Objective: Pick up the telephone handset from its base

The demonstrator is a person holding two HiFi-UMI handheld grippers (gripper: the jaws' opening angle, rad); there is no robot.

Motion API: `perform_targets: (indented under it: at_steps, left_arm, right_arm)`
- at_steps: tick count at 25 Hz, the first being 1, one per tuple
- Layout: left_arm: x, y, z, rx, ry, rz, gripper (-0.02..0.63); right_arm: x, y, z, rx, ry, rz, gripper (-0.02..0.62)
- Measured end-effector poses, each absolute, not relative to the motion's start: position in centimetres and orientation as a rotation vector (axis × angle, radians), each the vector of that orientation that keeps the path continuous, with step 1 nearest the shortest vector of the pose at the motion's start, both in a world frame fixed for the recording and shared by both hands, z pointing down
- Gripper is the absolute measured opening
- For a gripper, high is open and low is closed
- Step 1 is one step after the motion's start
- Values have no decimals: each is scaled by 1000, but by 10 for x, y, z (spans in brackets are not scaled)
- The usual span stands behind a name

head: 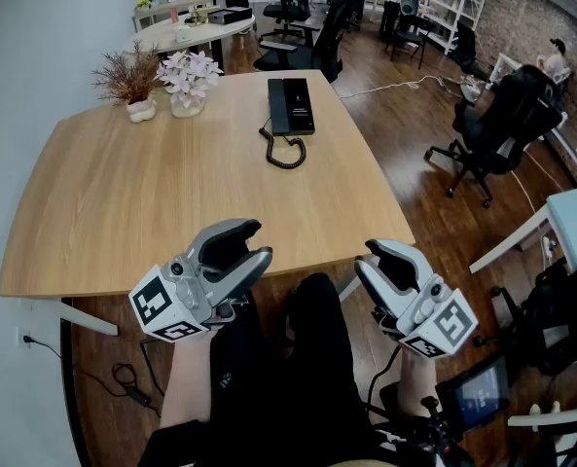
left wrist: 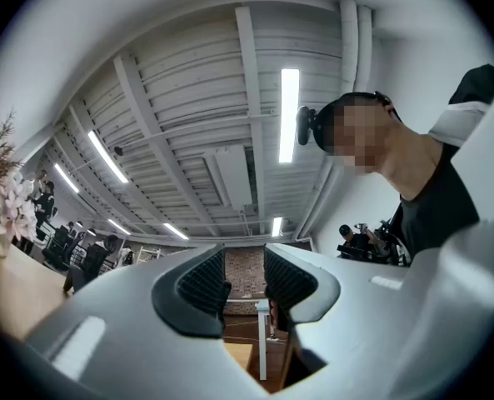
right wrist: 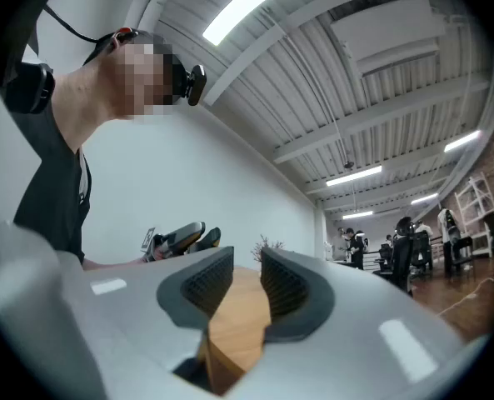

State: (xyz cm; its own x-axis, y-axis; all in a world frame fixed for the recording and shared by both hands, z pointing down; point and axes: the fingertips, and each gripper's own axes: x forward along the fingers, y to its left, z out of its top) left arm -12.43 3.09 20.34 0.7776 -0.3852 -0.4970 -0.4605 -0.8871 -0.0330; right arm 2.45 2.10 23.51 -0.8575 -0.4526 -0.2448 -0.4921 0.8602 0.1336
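Observation:
A black telephone stands at the far middle of the wooden table [head: 152, 212], its handset [head: 278, 103] resting on the left side of the base [head: 301, 105]. A coiled cord [head: 285, 153] curls in front of it. Both grippers hover off the table's near edge, over the person's lap and far from the phone. My left gripper [head: 262, 241] [left wrist: 245, 277] tilts upward with its jaws open and nothing between them. My right gripper [head: 366, 258] [right wrist: 247, 286] is open too, with only the table's edge seen through the gap.
Two small pots of dried and pink flowers [head: 162, 84] stand at the table's far left corner. Office chairs [head: 492, 125] stand to the right on the wooden floor. A white desk edge [head: 560, 227] lies at the right. More desks and chairs fill the room behind.

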Motion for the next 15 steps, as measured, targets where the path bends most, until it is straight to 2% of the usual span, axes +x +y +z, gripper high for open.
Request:
perform_targets:
  at_steps: [15]
  left_arm:
    - [-194,-123,172,-2868,837,635,132]
  right_arm:
    - [5,-156,207,-896,2767,336,106]
